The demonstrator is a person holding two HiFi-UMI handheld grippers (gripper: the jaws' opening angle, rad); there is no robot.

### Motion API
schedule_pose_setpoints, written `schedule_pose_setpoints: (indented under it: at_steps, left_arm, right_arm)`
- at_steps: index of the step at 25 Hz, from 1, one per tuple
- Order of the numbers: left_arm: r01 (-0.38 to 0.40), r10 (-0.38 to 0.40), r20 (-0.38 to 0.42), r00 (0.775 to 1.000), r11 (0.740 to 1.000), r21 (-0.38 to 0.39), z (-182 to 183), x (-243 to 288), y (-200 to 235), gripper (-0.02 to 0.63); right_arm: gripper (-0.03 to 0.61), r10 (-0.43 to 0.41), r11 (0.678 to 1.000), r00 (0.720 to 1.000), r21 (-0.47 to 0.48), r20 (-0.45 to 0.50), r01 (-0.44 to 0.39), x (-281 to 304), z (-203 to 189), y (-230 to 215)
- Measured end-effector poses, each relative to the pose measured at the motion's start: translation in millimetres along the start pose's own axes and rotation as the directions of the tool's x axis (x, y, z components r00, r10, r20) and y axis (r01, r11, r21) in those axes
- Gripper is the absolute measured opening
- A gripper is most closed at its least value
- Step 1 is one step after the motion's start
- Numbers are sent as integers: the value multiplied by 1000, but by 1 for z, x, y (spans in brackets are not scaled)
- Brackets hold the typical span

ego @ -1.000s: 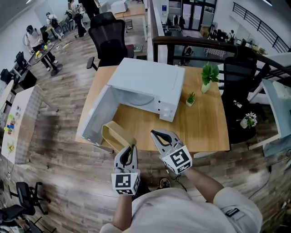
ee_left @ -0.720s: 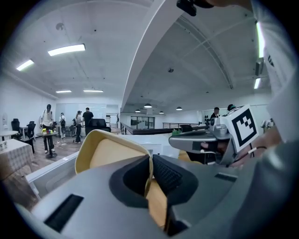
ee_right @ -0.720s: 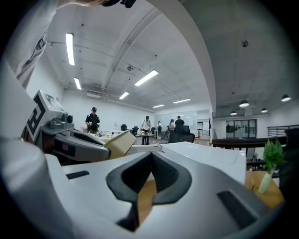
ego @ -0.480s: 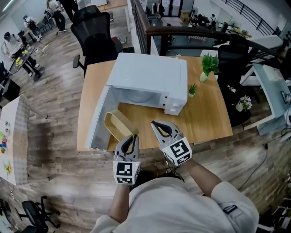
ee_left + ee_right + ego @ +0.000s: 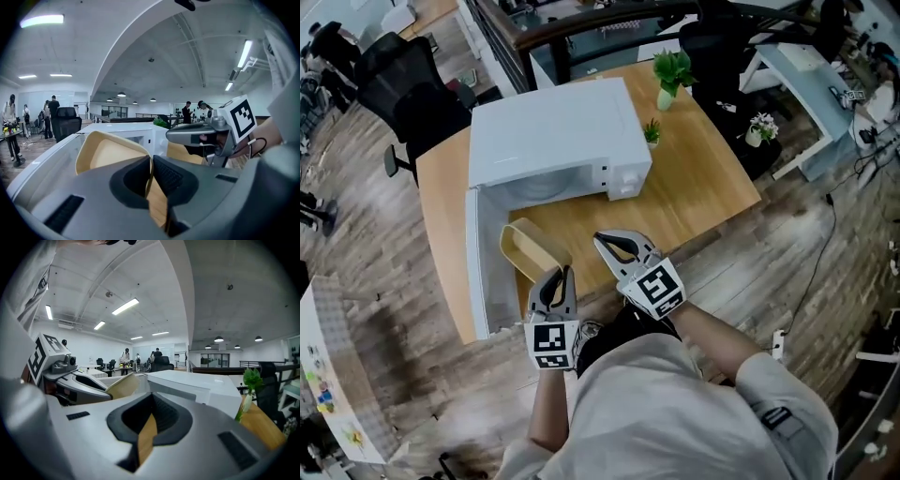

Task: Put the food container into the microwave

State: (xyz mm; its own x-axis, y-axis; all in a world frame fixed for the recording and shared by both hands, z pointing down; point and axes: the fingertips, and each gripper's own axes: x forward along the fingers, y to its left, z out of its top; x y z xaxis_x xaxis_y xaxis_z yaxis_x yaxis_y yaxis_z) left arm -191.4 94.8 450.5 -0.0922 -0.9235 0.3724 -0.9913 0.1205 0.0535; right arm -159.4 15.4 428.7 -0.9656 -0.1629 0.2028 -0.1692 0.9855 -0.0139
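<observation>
The white microwave [image 5: 551,139] stands on the wooden table [image 5: 694,192] with its door [image 5: 478,267] swung open to the left. A tan food container [image 5: 528,248] hangs tilted just in front of the opening, beside the door's inner face. My left gripper [image 5: 562,273] is shut on the container's near rim; in the left gripper view the thin rim [image 5: 149,164] runs between the pads. My right gripper [image 5: 601,239] is to the right of the container, shut with nothing held, and it also shows in the left gripper view as the right gripper [image 5: 174,136].
Two small potted plants [image 5: 672,73] [image 5: 652,132] stand on the table behind and right of the microwave. Black office chairs [image 5: 408,89] and other desks [image 5: 797,84] ring the table. The person's body fills the bottom of the head view.
The head view has swung and tilted. Both grippers have shifted forward and lower, and the container has come a little nearer the microwave's opening, still in the left gripper.
</observation>
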Motion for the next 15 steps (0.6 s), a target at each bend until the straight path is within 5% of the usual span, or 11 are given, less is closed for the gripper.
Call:
schedule_pose_setpoints:
  at_steps: [15]
  left_arm:
    - [110,-98,-157,983,991,72,-14,70,10,32]
  right_arm:
    - [5,-81,996,996,26,-37,82,19,-28,-57]
